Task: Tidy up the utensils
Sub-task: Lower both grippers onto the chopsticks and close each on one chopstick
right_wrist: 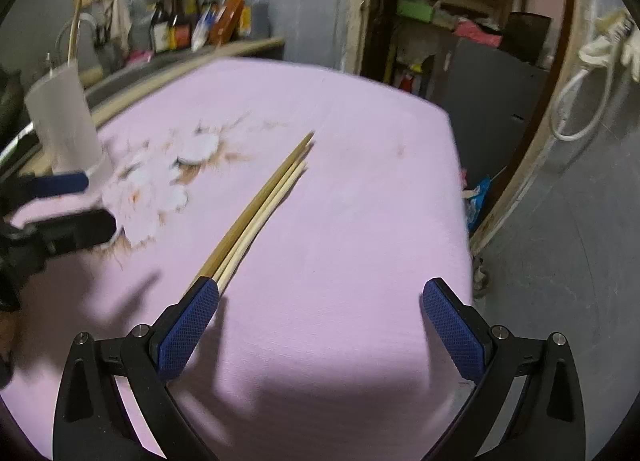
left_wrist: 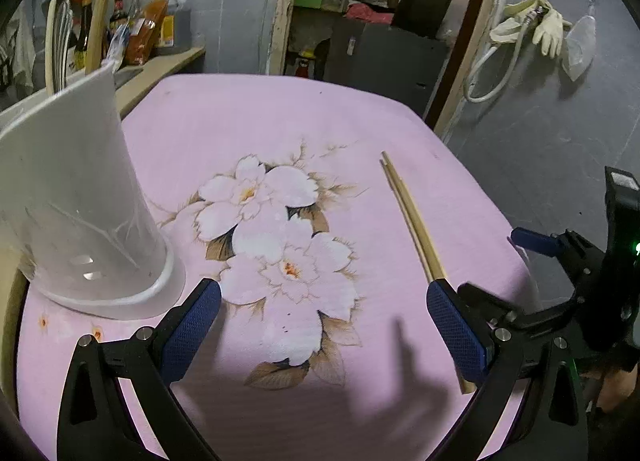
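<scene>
Left wrist view: the left gripper [left_wrist: 324, 313] spread wide beside the translucent white plastic utensil holder [left_wrist: 80, 213]. Pale wooden chopsticks [right_wrist: 260, 209] lie right of that holder on the pink floral cloth [right_wrist: 360, 181]; the right gripper [right_wrist: 320, 309] gapes too.

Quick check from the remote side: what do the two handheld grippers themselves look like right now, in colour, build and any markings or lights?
Both match: the left gripper and right gripper have black curved plastic arms joined by silver pins, and each finger ends in a blue pad with a fine diamond-grid texture. In the left wrist view, the right gripper's black body carries a small green light. No cables or sleeves show.
</scene>
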Motion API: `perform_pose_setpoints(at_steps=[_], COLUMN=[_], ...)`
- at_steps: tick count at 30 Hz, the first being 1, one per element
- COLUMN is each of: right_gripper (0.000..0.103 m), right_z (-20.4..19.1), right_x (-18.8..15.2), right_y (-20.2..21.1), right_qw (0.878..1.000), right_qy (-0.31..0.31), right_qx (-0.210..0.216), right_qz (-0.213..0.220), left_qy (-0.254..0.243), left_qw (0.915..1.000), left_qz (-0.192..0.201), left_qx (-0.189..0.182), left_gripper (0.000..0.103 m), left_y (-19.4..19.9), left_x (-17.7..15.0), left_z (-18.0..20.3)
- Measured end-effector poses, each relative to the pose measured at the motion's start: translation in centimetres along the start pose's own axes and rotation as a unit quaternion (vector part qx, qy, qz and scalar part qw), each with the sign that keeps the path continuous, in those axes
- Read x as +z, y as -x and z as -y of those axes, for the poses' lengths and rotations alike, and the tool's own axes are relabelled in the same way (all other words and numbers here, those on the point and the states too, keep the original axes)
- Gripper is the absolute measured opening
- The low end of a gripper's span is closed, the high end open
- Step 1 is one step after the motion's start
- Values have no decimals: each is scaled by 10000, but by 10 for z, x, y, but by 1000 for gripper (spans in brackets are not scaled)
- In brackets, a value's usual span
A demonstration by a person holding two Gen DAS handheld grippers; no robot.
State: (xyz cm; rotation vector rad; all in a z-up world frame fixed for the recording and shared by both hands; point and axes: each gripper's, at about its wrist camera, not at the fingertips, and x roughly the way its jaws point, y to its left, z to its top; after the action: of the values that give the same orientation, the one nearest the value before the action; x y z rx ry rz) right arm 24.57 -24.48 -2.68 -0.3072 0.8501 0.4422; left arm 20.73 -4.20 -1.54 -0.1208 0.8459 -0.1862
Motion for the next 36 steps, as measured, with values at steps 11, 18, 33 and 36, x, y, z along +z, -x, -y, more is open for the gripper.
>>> perform_pose_setpoints(at_steps=[11,18,33,36], right_gripper=[103,101,96,96], right_z=[-13,-4,26,28], right_x=[17,15,2,7], right_y=[-14,-12,8,7], right_qw=[9994,9996,9991,9987], right_qy=[92,32,-386,-454], right_qx=[298,230,71,81], right_qz=[-119,-146,175,207], left_qy=[265,215,-65,-60], left_qw=[9995,9988,9945,9925], left_qz=[-180,-301,-790,-922], left_qx=[-70,-323,-687,-799], left_gripper=[101,100,59,51], left_y=[1,1,-35,-45], left_x=[0,9,32,37], left_z=[-18,-11,11,13])
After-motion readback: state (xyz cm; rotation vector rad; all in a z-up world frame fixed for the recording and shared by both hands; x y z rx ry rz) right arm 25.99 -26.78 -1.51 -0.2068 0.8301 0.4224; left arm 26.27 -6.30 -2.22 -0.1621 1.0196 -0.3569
